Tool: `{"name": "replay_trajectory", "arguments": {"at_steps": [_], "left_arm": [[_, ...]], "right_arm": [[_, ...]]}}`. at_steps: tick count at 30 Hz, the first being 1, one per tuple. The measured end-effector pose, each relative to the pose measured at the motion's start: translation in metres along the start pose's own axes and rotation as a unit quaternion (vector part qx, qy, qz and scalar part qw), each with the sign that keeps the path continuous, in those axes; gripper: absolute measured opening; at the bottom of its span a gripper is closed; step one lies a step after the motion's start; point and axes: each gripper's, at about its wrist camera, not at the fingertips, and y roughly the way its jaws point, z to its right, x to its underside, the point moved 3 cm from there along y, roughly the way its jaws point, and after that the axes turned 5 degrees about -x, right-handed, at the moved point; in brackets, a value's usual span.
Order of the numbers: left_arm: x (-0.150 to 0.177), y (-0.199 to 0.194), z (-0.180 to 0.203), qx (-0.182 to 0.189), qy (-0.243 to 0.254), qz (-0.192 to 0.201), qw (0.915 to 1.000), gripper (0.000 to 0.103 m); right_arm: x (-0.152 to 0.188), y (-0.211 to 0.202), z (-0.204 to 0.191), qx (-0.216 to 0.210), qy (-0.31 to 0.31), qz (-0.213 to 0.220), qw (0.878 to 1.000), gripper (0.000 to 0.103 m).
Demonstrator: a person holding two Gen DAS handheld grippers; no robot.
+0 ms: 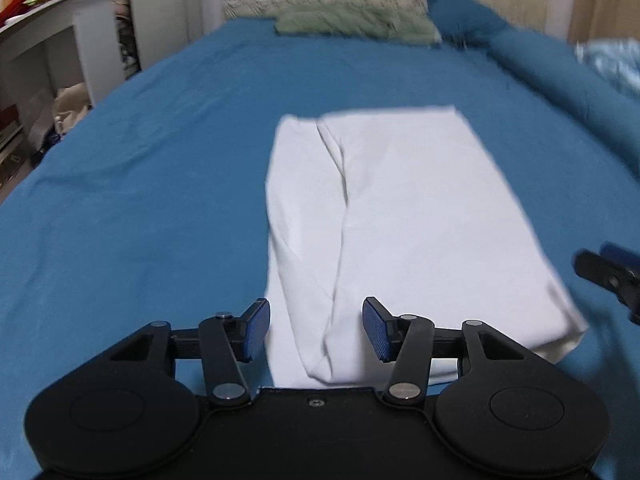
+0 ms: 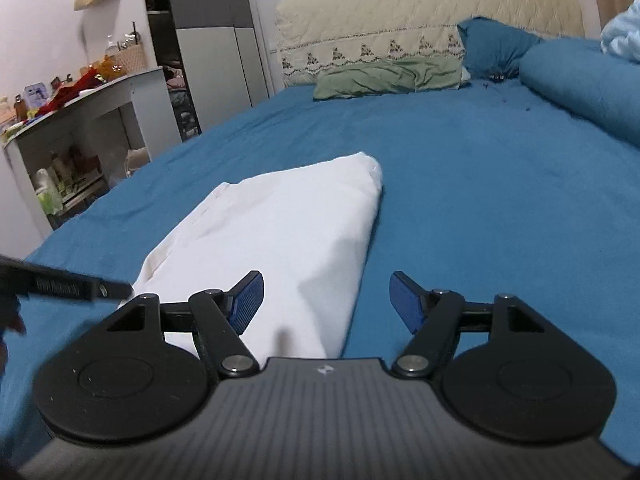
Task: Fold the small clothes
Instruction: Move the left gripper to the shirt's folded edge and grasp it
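Shirt [image 1: 400, 220] folded on bed [image 1: 140, 160], near edge hidden behind left gripper [image 1: 316, 330]; left view blurred. Both grippers open, empty; right gripper [image 2: 326, 302] likewise.

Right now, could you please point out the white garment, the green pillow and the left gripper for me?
white garment [image 1: 412, 208], left wrist view, its flat top layer.
green pillow [image 2: 384, 76], right wrist view, its crumpled middle.
left gripper [image 1: 316, 330], left wrist view, midway between its fingertips.

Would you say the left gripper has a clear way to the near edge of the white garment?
Probably yes: the left gripper is open directly over the white garment, and nothing lies between its pads and the near edge.
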Motion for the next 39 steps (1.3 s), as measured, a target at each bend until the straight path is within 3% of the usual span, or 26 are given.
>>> {"name": "replay_trajectory", "arguments": {"at_steps": [4, 9, 12, 14, 17, 20, 23, 25, 28, 30, 32, 36, 39], "left_arm": [[0.012, 0.017, -0.006, 0.013, -0.012, -0.015, 0.9997, 0.061], [0.012, 0.016, -0.017, 0.025, -0.037, -0.026, 0.9987, 0.066], [-0.002, 0.008, -0.019, 0.02, -0.04, -0.011, 0.9989, 0.065], [-0.011, 0.011, -0.02, 0.011, -0.042, -0.006, 0.9991, 0.065], [-0.023, 0.026, -0.023, 0.011, -0.054, -0.018, 0.9983, 0.065], [-0.029, 0.036, -0.028, 0.019, -0.065, -0.027, 0.9974, 0.065], [-0.034, 0.04, -0.032, 0.035, -0.07, -0.029, 0.9965, 0.065], [-0.04, 0.041, -0.033, 0.047, -0.064, -0.03, 0.9964, 0.065], [-0.054, 0.047, -0.032, 0.085, -0.069, -0.031, 0.9935, 0.072], [-0.065, 0.054, -0.032, 0.107, -0.076, -0.04, 0.9906, 0.073], [-0.074, 0.066, -0.03, 0.105, -0.063, -0.054, 0.991, 0.073], [-0.08, 0.086, -0.026, 0.122, -0.044, -0.083, 0.9881, 0.072], [-0.079, 0.094, -0.025, 0.137, -0.049, -0.09, 0.9853, 0.074]], "right_arm": [[0.028, 0.032, 0.008, 0.039, -0.02, -0.094, 0.995, 0.082], [0.039, 0.022, 0.014, 0.023, -0.022, -0.084, 0.996, 0.083], [0.018, 0.014, 0.019, -0.007, 0.018, -0.054, 0.998, 0.084], [0.0, 0.021, 0.018, -0.005, 0.021, -0.042, 0.999, 0.084], [-0.017, 0.054, 0.018, 0.018, 0.016, -0.065, 0.998, 0.082], [-0.008, 0.08, 0.021, 0.041, 0.01, -0.116, 0.992, 0.082], [-0.005, 0.084, 0.02, 0.039, -0.024, -0.121, 0.992, 0.083], [-0.018, 0.082, 0.022, 0.027, -0.019, -0.129, 0.991, 0.084], [-0.041, 0.07, 0.036, -0.021, 0.037, -0.098, 0.994, 0.09], [-0.054, 0.076, 0.048, -0.057, 0.088, -0.117, 0.988, 0.091], [-0.058, 0.091, 0.06, -0.08, 0.134, -0.149, 0.977, 0.091], [-0.054, 0.114, 0.073, -0.088, 0.16, -0.182, 0.966, 0.083], [-0.049, 0.122, 0.073, -0.099, 0.156, -0.179, 0.966, 0.078]]}}
